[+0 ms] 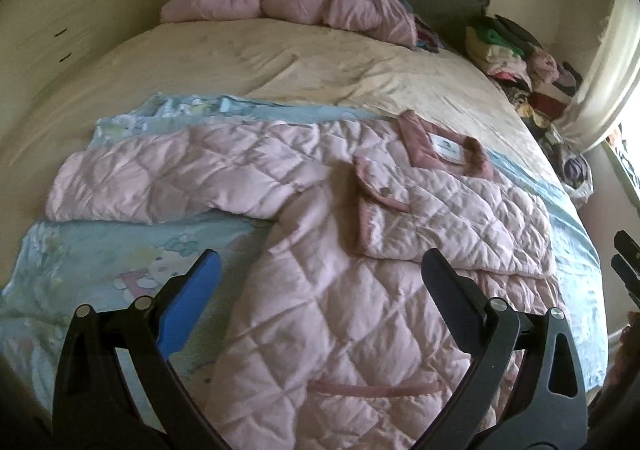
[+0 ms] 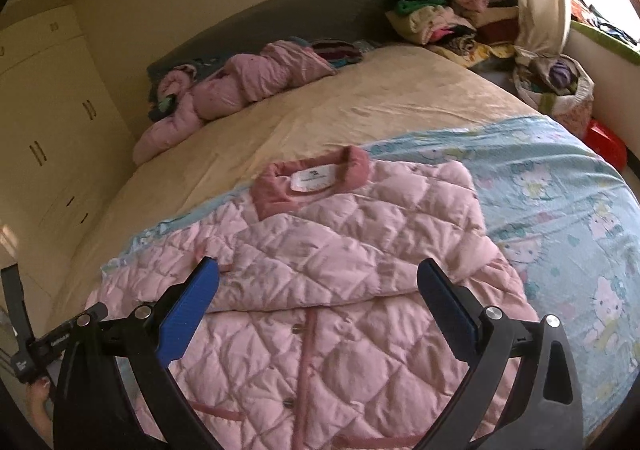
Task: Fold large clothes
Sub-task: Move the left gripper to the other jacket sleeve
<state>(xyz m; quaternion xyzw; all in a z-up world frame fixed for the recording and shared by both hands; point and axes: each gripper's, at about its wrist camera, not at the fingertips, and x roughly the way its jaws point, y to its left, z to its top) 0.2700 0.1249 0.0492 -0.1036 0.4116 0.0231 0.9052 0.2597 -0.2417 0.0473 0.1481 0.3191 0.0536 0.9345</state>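
Pink quilted jacket (image 2: 340,250) lies on a cream bed (image 2: 320,105) over a blue cartoon sheet (image 2: 560,209).

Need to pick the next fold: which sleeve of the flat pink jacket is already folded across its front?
The sleeve under the collar, cuff lying on the chest. The other sleeve stretches flat sideways onto the blue sheet.

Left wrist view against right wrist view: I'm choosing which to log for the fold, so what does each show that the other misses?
Only the left wrist view shows the pink quilted jacket's unfolded sleeve spread flat over the light blue cartoon-print sheet.

Only the right wrist view shows the jacket's front snap placket and a red object beside the bed.

Both show the dusty-pink collar with its white label, the crumpled pink jacket by the grey headboard, and open, empty grippers.
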